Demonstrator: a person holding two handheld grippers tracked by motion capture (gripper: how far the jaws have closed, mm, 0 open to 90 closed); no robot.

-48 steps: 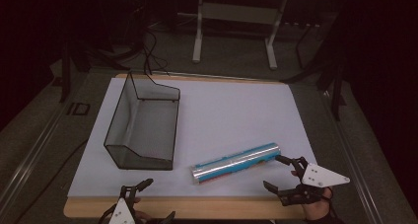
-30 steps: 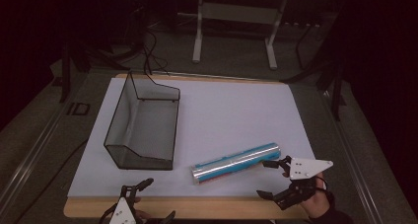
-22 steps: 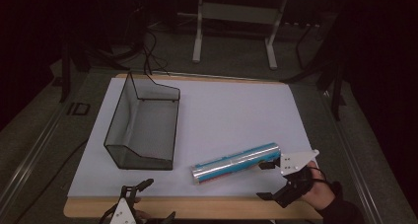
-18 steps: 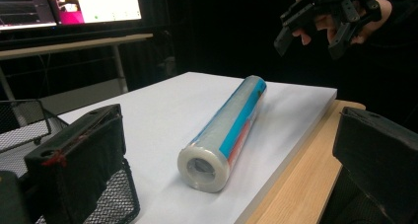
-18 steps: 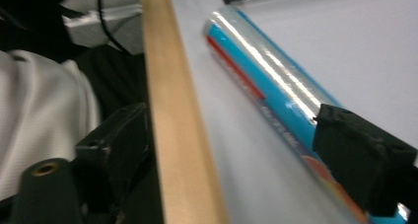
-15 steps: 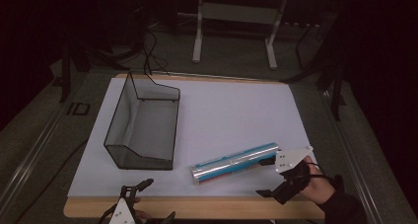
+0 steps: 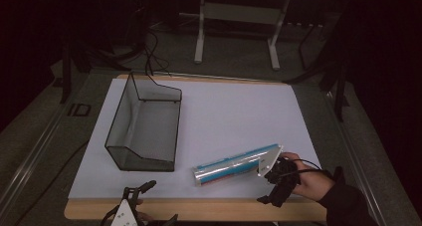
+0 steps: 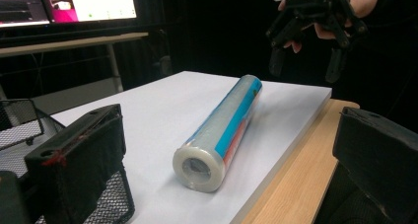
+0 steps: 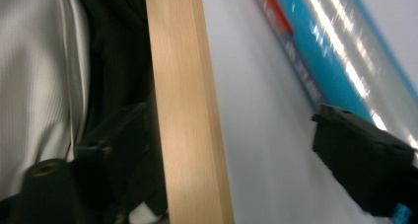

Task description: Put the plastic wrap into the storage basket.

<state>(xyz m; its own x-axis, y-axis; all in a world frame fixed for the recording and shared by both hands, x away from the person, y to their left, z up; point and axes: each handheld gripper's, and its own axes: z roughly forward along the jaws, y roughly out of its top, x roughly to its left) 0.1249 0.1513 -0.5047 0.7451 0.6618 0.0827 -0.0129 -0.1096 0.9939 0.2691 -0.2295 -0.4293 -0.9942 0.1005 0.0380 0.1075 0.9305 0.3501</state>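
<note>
Dim workshop floor surrounds a wooden table (image 7: 199,209) topped by a white sheet (image 7: 239,111). Nearest, at the bottom left of the high view, the left gripper (image 7: 142,203) rests at the table's front edge with its jaws wide apart and empty. At lower right, the right gripper (image 7: 271,183) hangs just above the far end of a clear-wrapped roll (image 7: 234,166) with blue and red print, its jaws spread wide, holding nothing. In the right gripper view one jaw sits just over the roll while the other hangs out past the table edge. The roll is round and glossy, so I judge a nudge from one jaw could send it rolling or slipping away. Farther back, at left centre, a black wire basket (image 7: 144,124) stands empty, well apart from the roll.
</note>
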